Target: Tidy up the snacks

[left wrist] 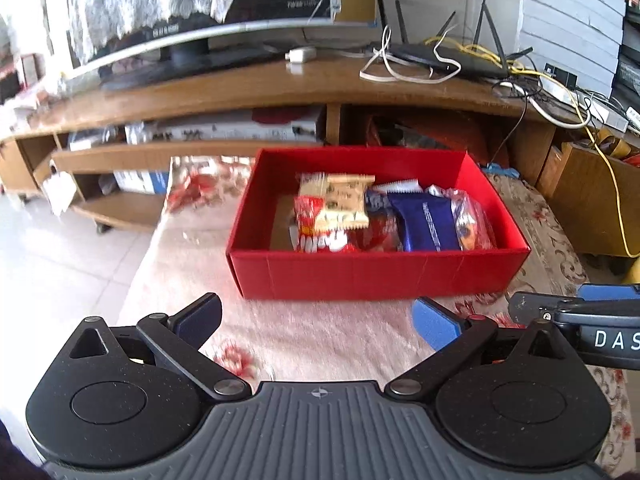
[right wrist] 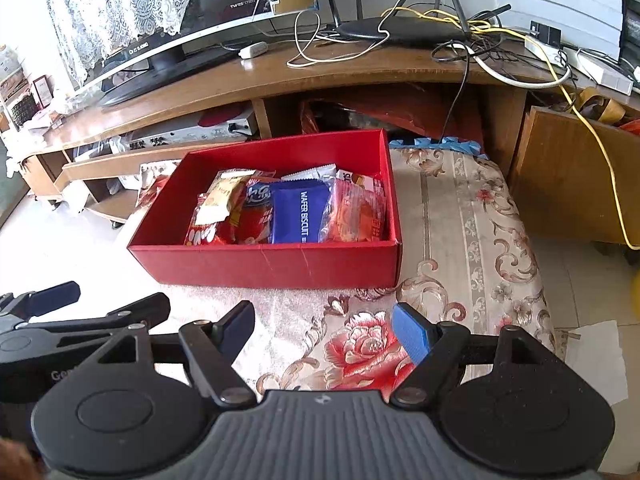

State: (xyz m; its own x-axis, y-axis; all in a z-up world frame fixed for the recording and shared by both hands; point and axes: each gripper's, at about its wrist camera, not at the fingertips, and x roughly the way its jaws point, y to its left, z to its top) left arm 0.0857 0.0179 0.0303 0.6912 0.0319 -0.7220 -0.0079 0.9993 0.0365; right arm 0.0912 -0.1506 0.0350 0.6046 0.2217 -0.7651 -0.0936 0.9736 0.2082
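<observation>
A red cardboard box [left wrist: 376, 276] [right wrist: 272, 266] sits on a floral cloth [left wrist: 320, 336] [right wrist: 460, 216]. Inside lie several snack packs: a blue wafer biscuit pack [left wrist: 424, 220] [right wrist: 298, 212], a beige cracker pack [left wrist: 346, 200] [right wrist: 220, 196], red packs [left wrist: 308, 212] [right wrist: 252, 224] and an orange clear-wrapped pack [left wrist: 468, 220] [right wrist: 356, 212]. My left gripper [left wrist: 316, 322] is open and empty, just short of the box's near wall. My right gripper [right wrist: 326, 330] is open and empty, near the box's front right corner. Each gripper shows at the edge of the other's view [left wrist: 576, 320] [right wrist: 60, 312].
Behind the box stands a wooden TV stand [left wrist: 260, 84] [right wrist: 280, 72] with a TV [left wrist: 180, 32] [right wrist: 160, 40], a router [left wrist: 452, 60] [right wrist: 400, 26] and tangled cables [left wrist: 560, 96] [right wrist: 520, 60]. A wooden cabinet [right wrist: 576, 180] is at the right. Tiled floor [left wrist: 60, 248] lies left of the cloth.
</observation>
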